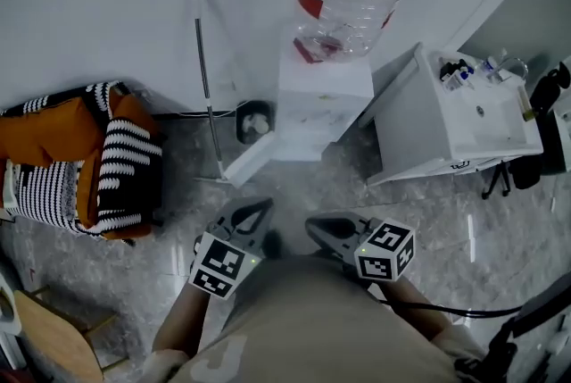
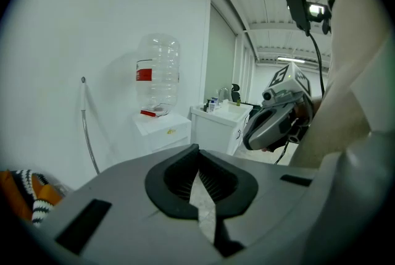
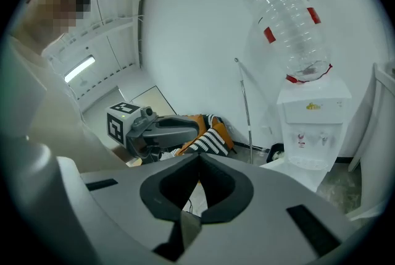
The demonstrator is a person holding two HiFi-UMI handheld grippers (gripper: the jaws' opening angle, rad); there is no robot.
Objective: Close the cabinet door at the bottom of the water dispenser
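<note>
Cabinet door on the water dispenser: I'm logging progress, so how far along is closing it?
Done: nothing yet; the cabinet door stands swung out from the water dispenser. In hand: nothing; the left gripper and right gripper are both shut, empty, apart from the door. Left: reach the door and push it shut.

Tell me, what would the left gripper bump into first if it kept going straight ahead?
Probably the open door, low near the floor: the left gripper points about that way. Depth is hard to judge, so it could reach the floor first.
</note>
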